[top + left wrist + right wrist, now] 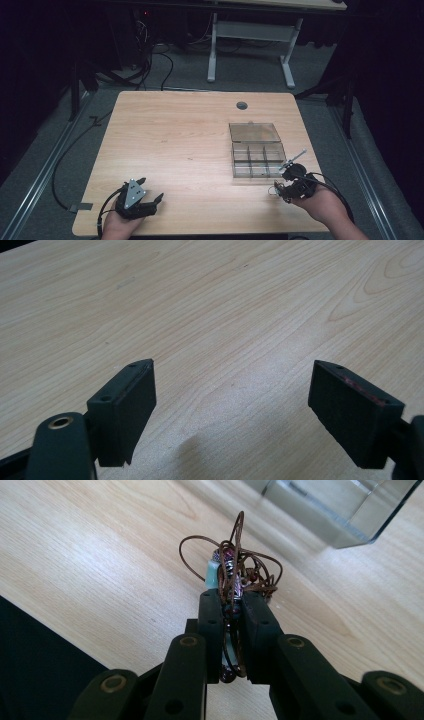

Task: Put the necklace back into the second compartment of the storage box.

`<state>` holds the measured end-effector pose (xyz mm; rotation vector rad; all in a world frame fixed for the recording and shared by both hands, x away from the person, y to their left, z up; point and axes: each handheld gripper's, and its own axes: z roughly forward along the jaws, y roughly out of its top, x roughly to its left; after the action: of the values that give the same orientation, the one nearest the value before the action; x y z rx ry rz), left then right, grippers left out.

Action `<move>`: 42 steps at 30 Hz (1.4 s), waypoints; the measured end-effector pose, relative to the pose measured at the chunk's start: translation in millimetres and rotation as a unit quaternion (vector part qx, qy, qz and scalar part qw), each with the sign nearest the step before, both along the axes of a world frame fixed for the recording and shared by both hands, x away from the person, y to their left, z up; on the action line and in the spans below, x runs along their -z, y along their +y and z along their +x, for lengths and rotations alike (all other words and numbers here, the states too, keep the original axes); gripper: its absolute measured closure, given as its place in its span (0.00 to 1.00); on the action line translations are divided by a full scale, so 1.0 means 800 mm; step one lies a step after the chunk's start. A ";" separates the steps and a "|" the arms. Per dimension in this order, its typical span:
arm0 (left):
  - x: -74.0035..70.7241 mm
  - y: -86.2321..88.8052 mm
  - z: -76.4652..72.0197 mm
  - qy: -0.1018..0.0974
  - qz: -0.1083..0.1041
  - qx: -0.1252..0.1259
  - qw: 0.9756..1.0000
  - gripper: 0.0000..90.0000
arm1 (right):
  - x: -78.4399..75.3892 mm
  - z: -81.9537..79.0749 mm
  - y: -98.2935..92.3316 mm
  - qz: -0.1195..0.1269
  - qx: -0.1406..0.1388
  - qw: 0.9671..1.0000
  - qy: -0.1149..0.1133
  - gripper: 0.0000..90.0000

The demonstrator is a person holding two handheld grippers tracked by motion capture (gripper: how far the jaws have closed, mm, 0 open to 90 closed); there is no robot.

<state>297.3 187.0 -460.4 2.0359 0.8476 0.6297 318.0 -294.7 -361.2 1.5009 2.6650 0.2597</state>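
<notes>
— High view first: how many grippers do you count?

— Two. The left gripper rests low at the near left corner of the wooden surface. Its jaws stand wide apart and nothing is between them; in the left gripper view I see bare wood there. The right gripper is at the near right, held by a hand.

— And the right one, what does it carry?

— One bundle of thin brown cord with some beads. The jaws are clamped on it, and loops of cord stick out above the tips.

— Where is this bundle?

— Just beside the near right corner of one clear plastic box. The box has six compartments, three in each of two rows. Its one lid lies open behind it.
</notes>
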 end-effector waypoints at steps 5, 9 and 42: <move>0.000 0.000 0.000 -0.001 -0.001 0.000 1.000 0.22 | -0.012 0.006 0.001 0.005 0.001 1.000 0.000 0.90; 0.000 0.000 0.000 -0.001 -0.003 0.000 1.000 0.22 | -0.020 0.013 0.002 0.007 -0.004 1.000 0.002 0.90; 0.000 0.001 0.000 0.000 -0.004 0.004 1.000 0.22 | -0.067 0.089 0.033 0.002 -0.007 1.000 0.006 0.90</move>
<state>297.0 187.6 -460.3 2.0304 0.8392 0.6203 389.4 -268.4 -307.6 1.4902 2.6862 0.2588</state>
